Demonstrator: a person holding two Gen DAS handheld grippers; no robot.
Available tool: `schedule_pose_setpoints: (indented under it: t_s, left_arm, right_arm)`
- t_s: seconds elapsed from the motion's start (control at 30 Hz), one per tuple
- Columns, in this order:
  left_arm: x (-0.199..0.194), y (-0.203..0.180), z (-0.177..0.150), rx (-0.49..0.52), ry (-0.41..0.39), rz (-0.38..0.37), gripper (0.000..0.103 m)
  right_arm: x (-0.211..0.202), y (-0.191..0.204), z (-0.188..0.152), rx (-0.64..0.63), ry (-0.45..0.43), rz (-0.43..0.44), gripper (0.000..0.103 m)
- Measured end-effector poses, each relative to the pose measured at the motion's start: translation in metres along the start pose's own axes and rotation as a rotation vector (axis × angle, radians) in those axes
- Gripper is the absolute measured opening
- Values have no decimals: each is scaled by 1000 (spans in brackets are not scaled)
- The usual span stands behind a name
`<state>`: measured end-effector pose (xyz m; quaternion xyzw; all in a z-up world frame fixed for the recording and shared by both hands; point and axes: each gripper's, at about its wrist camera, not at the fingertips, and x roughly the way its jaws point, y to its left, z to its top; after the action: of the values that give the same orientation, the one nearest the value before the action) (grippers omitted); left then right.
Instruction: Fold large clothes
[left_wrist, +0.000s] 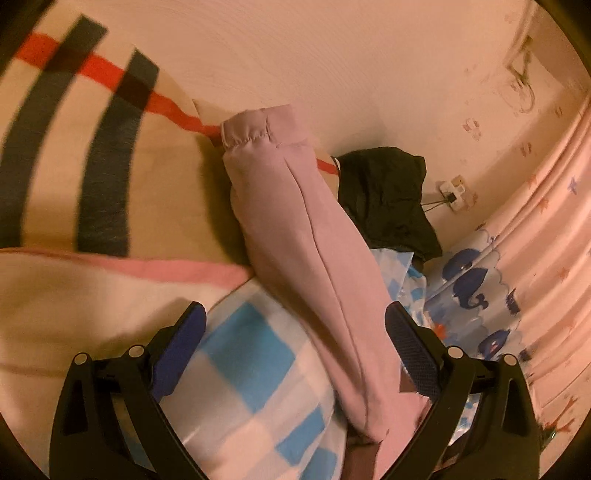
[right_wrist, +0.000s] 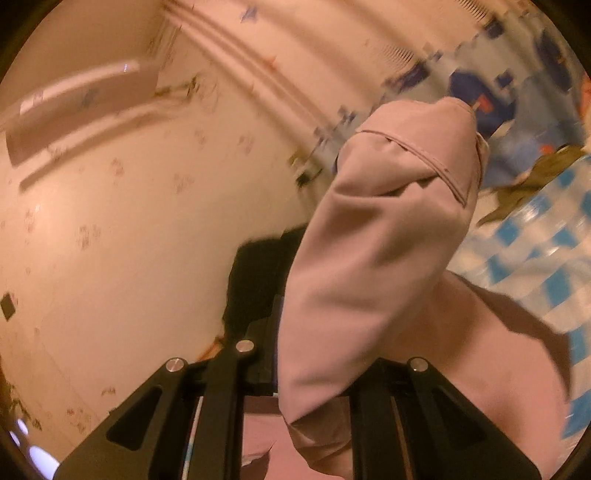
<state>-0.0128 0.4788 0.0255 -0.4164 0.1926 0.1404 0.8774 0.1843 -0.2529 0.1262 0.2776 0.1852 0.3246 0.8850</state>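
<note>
A pale pink garment (left_wrist: 314, 243) runs in a long folded band from between my left gripper's jaws up toward a hemmed end near the striped pillow. My left gripper (left_wrist: 295, 343) is open, its blue pads wide apart on either side of the cloth. In the right wrist view the same pink garment (right_wrist: 380, 258) bulges up in front of the camera. My right gripper (right_wrist: 314, 369) is shut on it, the fingertips hidden by the cloth.
A beige pillow (left_wrist: 74, 147) with dark and red stripes lies at the left. A blue-checked sheet (left_wrist: 258, 369) covers the bed. A black garment (left_wrist: 388, 199) lies by the wall. A whale-print quilt (left_wrist: 476, 295) and a pink curtain (left_wrist: 546, 229) are at the right.
</note>
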Motion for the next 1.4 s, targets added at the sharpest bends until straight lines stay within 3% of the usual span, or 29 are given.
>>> schedule_pose_setpoints:
  t_s: [0.17, 0.37, 0.43, 0.5, 0.53, 0.6, 0.67, 0.77, 0.87, 0.97, 1.07, 1.17, 1.27, 1.37, 1.4]
  left_arm:
    - [-21, -13, -25, 39, -2, -22, 94]
    - [-21, -41, -69, 126, 82, -76, 94]
    - [-15, -54, -83, 155, 116, -98, 94]
    - [-6, -68, -96, 185, 155, -123, 94]
    - [2, -81, -105, 201, 180, -140, 94]
    - [13, -99, -117, 222, 212, -166, 94]
    - [26, -127, -130, 252, 238, -203, 94]
    - [39, -167, -147, 296, 256, -258, 94]
    - [55, -206, -165, 333, 291, -311, 94]
    - [81, -244, -192, 395, 352, -331, 94]
    - [122, -274, -225, 438, 481, -374, 94]
    - [161, -284, -257, 495, 536, -324, 94]
    - [210, -268, -281, 519, 627, -207, 94]
    - [230, -263, -299, 616, 667, -166, 94]
    - [227, -268, -303, 649, 660, -149, 94]
  right_arm:
    - [84, 12, -73, -28, 163, 5, 14]
    - [149, -11, -158, -73, 410, -53, 17]
    - [162, -23, -175, -70, 519, -62, 31]
    - [174, -27, -198, -75, 643, -47, 64]
    - [174, -23, -199, -95, 664, -47, 67]
    - [173, -7, -208, -166, 733, -16, 88]
    - [167, 10, -211, -227, 779, 0, 89]
    - [147, 25, -202, -272, 733, 8, 88]
    - [106, 24, -169, -269, 591, -40, 89]
    - [63, -17, -127, -243, 433, -264, 89]
    - [31, -77, -101, -130, 349, -471, 89]
    - [19, -123, -97, -86, 352, -618, 89]
    - [33, -165, -125, -98, 486, -678, 89]
    - [43, -158, -132, -170, 507, -710, 90]
    - [38, -147, -127, -182, 467, -709, 90]
